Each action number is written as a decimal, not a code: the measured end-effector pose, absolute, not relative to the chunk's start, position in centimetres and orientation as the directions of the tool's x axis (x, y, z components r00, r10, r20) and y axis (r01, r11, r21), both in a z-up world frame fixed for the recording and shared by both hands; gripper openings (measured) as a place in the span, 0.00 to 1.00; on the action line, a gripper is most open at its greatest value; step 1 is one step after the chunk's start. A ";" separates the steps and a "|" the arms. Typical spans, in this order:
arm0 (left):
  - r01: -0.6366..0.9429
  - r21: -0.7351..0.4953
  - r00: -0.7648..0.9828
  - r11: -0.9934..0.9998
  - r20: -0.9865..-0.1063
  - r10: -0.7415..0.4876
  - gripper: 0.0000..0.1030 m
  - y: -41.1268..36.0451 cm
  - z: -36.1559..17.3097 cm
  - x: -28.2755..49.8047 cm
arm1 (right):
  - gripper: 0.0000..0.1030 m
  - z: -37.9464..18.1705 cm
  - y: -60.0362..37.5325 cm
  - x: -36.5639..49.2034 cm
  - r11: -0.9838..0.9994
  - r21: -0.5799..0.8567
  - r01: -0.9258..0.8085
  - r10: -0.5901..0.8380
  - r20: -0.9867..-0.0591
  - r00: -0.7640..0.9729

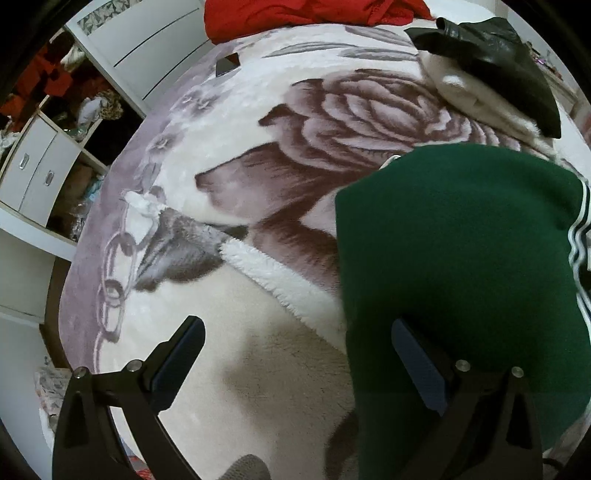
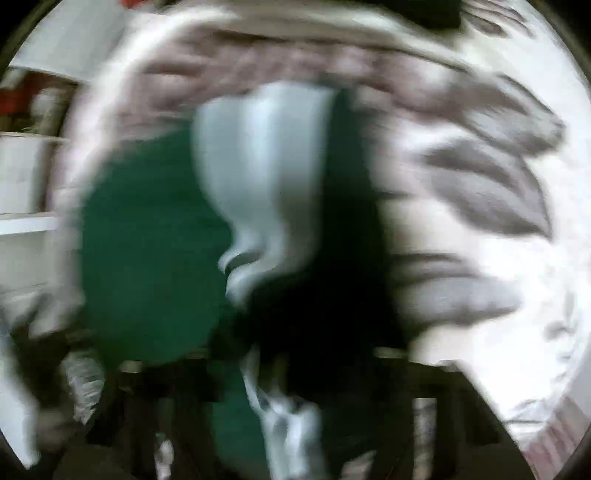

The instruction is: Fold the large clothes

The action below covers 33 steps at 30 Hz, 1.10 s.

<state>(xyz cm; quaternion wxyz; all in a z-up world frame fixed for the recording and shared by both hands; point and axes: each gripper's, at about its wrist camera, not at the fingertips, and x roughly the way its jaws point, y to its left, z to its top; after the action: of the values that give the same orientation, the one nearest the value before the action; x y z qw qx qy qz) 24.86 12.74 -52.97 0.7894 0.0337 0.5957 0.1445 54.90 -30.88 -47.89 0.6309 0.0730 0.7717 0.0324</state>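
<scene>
A dark green knit garment (image 1: 461,258) with white stripes (image 1: 580,229) at its right edge lies on a rose-patterned plush blanket (image 1: 258,147). My left gripper (image 1: 299,354) stands open above the garment's left edge. Its right finger (image 1: 417,365) is over the green cloth and its left finger (image 1: 181,354) is over bare blanket, with nothing pinched. The right wrist view is badly blurred. It shows the green garment (image 2: 147,240), a pale panel (image 2: 266,166) and a dark fold (image 2: 325,295). My right gripper (image 2: 291,406) is a dim shape at the bottom with cloth between its fingers. Its grip is unreadable.
A red garment (image 1: 314,14) lies at the blanket's far edge. At the far right a black leather piece (image 1: 498,55) rests on white fleece (image 1: 469,92). A grey furry fold with white lining (image 1: 192,251) sits mid-left. White drawers and shelves (image 1: 40,173) stand to the left.
</scene>
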 end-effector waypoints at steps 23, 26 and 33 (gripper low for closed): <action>-0.238 0.195 0.265 0.951 -0.929 0.257 1.00 14.4 -52.2 27.0 | 0.61 -39.8 -32.3 50.8 0.909 0.394 0.137 0.405 -0.911 -0.070; -0.269 0.161 0.266 0.950 -0.935 0.234 1.00 15.7 -52.9 29.1 | 0.61 -37.9 -32.4 51.9 0.890 0.437 0.129 0.447 -0.893 -0.054; -0.272 0.111 0.240 0.956 -0.954 0.179 1.00 16.8 -57.5 34.6 | 0.61 -41.2 -27.5 56.8 0.899 0.425 0.100 0.435 -0.893 -0.112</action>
<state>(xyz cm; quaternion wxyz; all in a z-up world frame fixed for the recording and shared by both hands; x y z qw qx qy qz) 34.57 16.83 -57.51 0.7863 -0.0389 0.5997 0.1435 56.80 -27.53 -41.22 0.6410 0.1823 0.7341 0.1306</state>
